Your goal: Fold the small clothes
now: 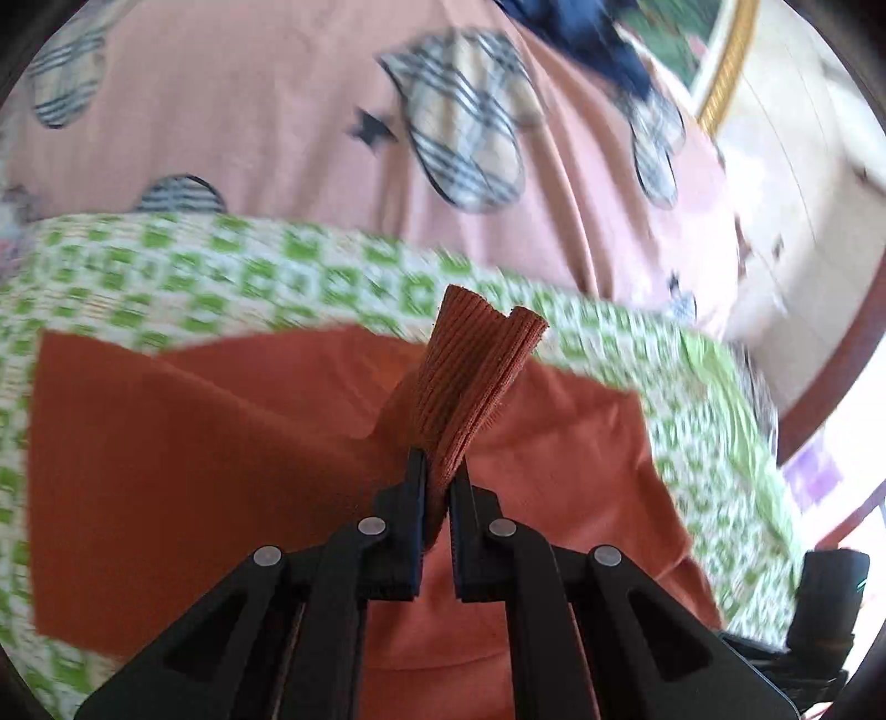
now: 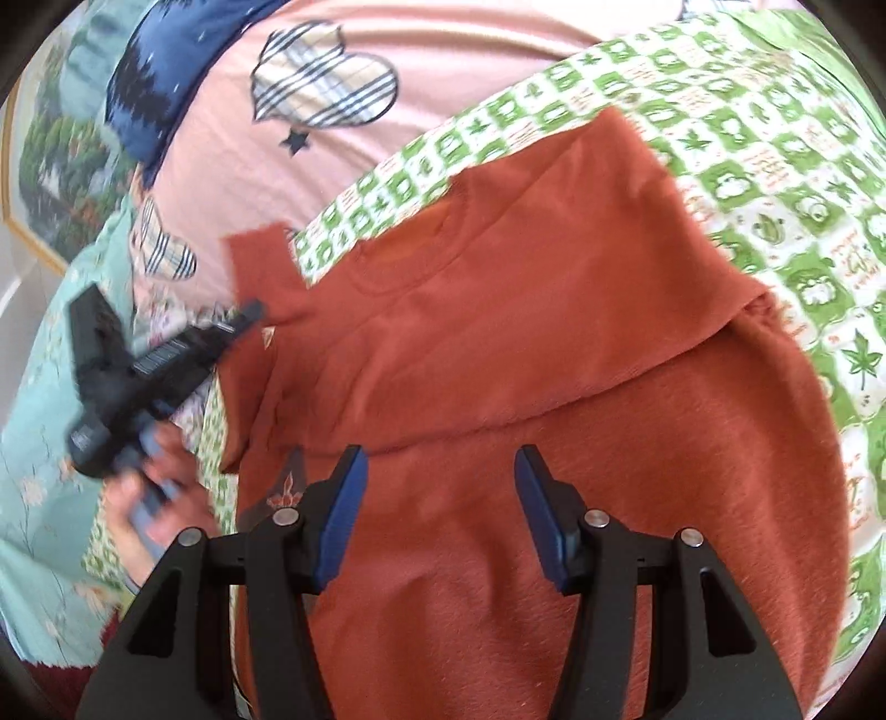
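One rust top (image 2: 498, 310), spread on a green-checked sheet (image 2: 775, 166) over a pink bed cover (image 2: 443, 50). Left hand-held gripper (image 1: 437, 476): clenched on the top's ribbed cuff (image 1: 470, 376), lifted. Right hand-held gripper (image 2: 437, 471): released, jaws apart above the near hem, nothing between them.

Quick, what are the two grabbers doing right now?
Left gripper: shut on the ribbed cuff of the orange top.
Right gripper: open, holding nothing, above the orange top.

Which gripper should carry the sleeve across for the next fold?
Left. The left gripper is already shut on the ribbed cuff; the right gripper hangs open over the sweater, holding nothing.
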`<state>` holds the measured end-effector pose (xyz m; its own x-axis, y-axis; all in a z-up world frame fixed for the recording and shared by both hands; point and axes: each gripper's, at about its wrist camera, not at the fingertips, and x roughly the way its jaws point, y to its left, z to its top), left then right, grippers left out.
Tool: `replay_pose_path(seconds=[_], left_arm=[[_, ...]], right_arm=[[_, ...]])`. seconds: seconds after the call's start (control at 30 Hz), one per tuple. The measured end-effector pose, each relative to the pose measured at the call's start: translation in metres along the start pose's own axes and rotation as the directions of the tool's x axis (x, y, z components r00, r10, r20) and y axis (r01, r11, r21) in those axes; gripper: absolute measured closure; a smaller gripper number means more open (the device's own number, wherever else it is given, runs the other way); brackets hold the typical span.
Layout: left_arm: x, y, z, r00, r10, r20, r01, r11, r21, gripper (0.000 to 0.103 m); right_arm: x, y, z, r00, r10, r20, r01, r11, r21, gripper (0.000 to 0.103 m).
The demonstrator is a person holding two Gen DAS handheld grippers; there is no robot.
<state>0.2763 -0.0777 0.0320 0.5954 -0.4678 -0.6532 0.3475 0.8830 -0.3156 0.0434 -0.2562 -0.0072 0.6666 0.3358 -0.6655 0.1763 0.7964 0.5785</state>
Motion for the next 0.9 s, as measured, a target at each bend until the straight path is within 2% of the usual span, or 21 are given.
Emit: replay_pose_path(seconds=[0.07,0.17,0.27,0.3,0.37,0.43,0.47,0.5,0.6,0.7,0.8,0.83,0.87,0.9], left_arm=[[0.032,-0.023,-0.016,0.998,0.008,-0.062,-0.005,0.999,0.047,0.097],[0.073,-0.033,-0.034,0.989,0.051,-0.139,-0.038,0.995,0.093,0.096],[0.090,-0.034,-0.049,0.978,0.071,-0.197,-0.048,0.992,0.116,0.091],[0.090,-0.032,-0.050,0.976,0.069,-0.206,-0.046,0.992,0.114,0.086],[0.079,-0.029,-0.055,0.976,0.056,-0.211,-0.035,0.994,0.105,0.078],[0.060,-0.022,-0.061,0.979,0.052,-0.199,-0.036,0.996,0.084,0.057],[0.048,-0.017,-0.064,0.979,0.067,-0.190,-0.054,0.996,0.072,0.053],[0.034,-0.010,-0.070,0.982,0.082,-0.171,-0.072,0.996,0.060,0.049],[-0.004,0.011,-0.081,0.981,0.149,-0.127,-0.147,0.989,0.024,0.049],[-0.046,0.053,-0.096,0.954,0.293,-0.063,-0.298,0.951,-0.079,0.049],[-0.073,0.095,-0.109,0.921,0.386,-0.058,-0.390,0.903,-0.181,0.049],[-0.076,0.107,-0.113,0.913,0.402,-0.065,-0.407,0.890,-0.208,0.049],[-0.077,0.118,-0.114,0.909,0.408,-0.083,-0.416,0.881,-0.226,0.049],[-0.074,0.128,-0.115,0.909,0.403,-0.109,-0.418,0.875,-0.244,0.049]], right_arm=[[-0.001,-0.002,0.004,1.000,-0.006,0.014,0.006,1.000,0.008,0.046],[0.002,-0.007,0.009,1.000,-0.010,0.019,0.010,1.000,0.020,0.046],[0.009,-0.010,0.015,0.999,-0.020,0.026,0.020,0.999,0.035,0.046],[0.012,-0.012,0.017,0.999,-0.022,0.025,0.020,0.999,0.041,0.046],[0.020,-0.013,0.022,1.000,-0.011,0.023,0.010,0.998,0.057,0.046],[0.030,-0.009,0.028,1.000,0.003,0.022,-0.005,0.998,0.064,0.046],[0.036,-0.007,0.030,1.000,0.006,0.018,-0.007,0.998,0.063,0.046],[0.043,-0.005,0.033,1.000,0.012,0.012,-0.013,0.998,0.065,0.046],[0.067,0.002,0.040,1.000,0.030,-0.004,-0.029,0.997,0.072,0.043],[0.088,0.003,0.045,1.000,-0.015,-0.007,0.015,0.996,0.090,0.041],[0.111,0.003,0.048,1.000,-0.017,-0.018,0.019,0.994,0.110,0.041],[0.117,0.006,0.049,1.000,-0.018,-0.024,0.020,0.995,0.099,0.053],[0.123,0.011,0.050,0.999,-0.013,-0.031,0.016,0.997,0.078,0.069],[0.129,0.016,0.052,0.999,-0.002,-0.048,0.005,0.998,0.069,0.097]])
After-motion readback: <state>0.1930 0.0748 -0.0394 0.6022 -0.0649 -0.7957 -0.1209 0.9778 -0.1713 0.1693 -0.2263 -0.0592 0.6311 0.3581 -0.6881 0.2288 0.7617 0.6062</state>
